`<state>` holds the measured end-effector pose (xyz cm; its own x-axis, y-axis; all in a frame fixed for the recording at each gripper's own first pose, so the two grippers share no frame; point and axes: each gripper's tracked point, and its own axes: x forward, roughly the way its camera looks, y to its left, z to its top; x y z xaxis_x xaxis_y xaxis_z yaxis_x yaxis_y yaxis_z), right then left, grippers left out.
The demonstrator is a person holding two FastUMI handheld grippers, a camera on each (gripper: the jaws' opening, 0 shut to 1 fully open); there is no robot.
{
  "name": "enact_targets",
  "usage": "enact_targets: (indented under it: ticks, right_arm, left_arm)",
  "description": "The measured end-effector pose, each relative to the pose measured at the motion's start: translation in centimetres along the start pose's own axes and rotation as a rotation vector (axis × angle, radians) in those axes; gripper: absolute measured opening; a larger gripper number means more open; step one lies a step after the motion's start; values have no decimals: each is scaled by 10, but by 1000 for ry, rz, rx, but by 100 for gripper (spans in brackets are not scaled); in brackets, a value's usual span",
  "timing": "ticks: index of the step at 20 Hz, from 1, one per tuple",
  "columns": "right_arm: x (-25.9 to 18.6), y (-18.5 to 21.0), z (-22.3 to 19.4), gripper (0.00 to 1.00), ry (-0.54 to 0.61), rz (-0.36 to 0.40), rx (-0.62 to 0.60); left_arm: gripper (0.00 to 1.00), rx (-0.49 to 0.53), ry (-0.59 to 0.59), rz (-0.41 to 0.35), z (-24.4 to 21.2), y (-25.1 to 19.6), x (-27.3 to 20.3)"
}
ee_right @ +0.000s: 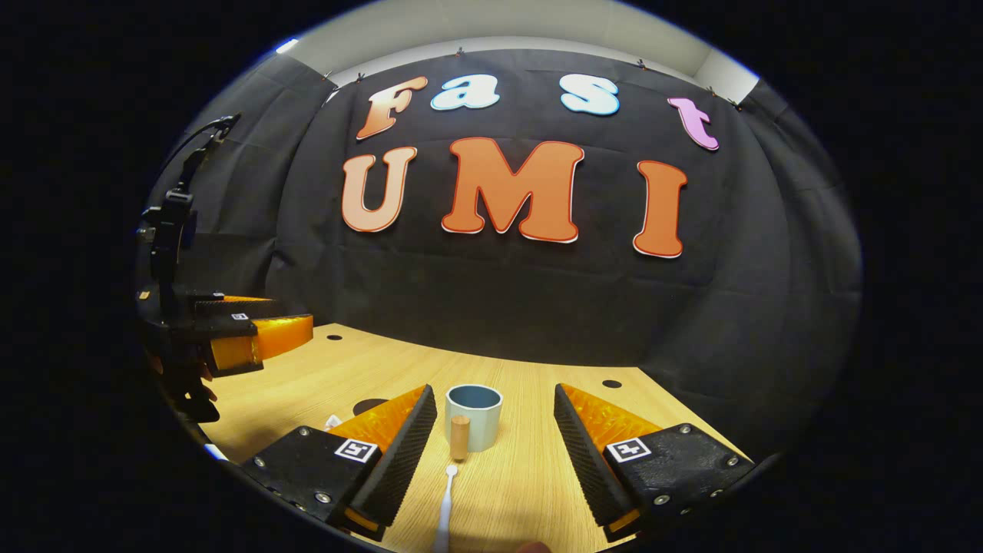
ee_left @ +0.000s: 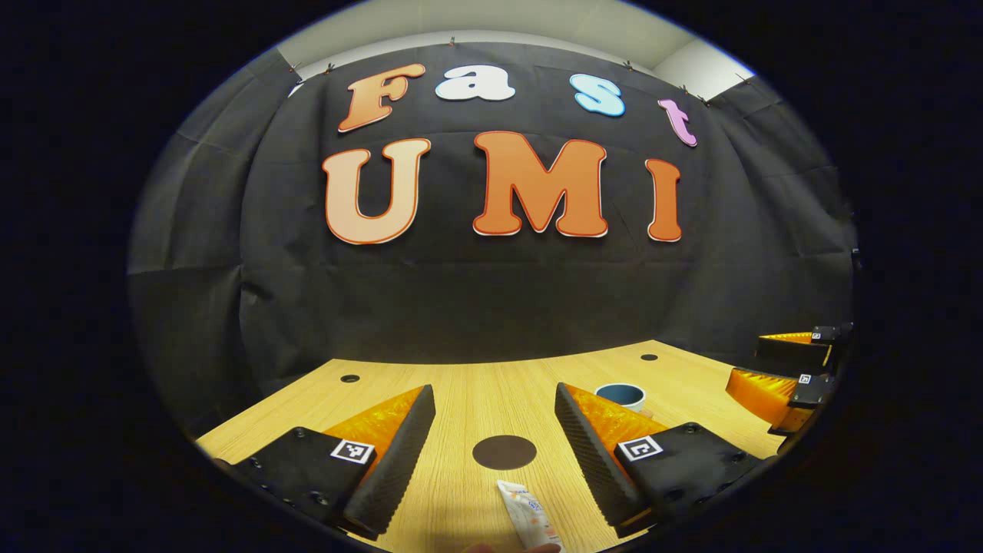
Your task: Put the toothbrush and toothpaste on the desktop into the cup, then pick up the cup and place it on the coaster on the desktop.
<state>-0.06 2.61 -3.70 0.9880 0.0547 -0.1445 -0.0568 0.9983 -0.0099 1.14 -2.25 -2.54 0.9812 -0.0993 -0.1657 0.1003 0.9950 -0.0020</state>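
In the left gripper view my left gripper (ee_left: pixel 494 453) hangs open over the wooden desktop (ee_left: pixel 461 399). The dark round coaster (ee_left: pixel 504 452) lies between its fingers, and the white toothpaste tube (ee_left: pixel 527 513) lies just nearer. The pale blue cup (ee_left: pixel 620 395) stands beyond the right finger. In the right gripper view my right gripper (ee_right: pixel 494 453) is open too, low over the desk. The cup (ee_right: pixel 474 415) with its wooden handle stands upright just ahead between the fingers. The white toothbrush (ee_right: pixel 446 507) lies on the desk in front of the cup.
The right gripper (ee_left: pixel 791 372) shows at the far right of the left gripper view. The left gripper (ee_right: pixel 230 330) shows at the left of the right gripper view, above the desk. Small dark holes (ee_left: pixel 350 379) mark the desk's back corners.
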Motion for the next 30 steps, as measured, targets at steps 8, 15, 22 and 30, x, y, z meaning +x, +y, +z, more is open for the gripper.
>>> enact_targets:
  ticks: [8, 15, 22, 30]
  right_arm:
    - [3, 10, -34, 89, 134, 38, 33]
    - [6, 19, -85, 89, 335, 49, 35]
    - [9, 30, -128, 86, 504, 63, 84]
    - [8, 46, -136, 70, 628, 92, 46]
  left_arm:
    - [99, -34, 226, -45, -56, -12, 10]
    - [100, -42, 394, -62, -97, -18, 10]
    - [96, -67, 559, -100, -133, -23, 4]
    - [94, -77, 694, -156, -158, -33, -8]
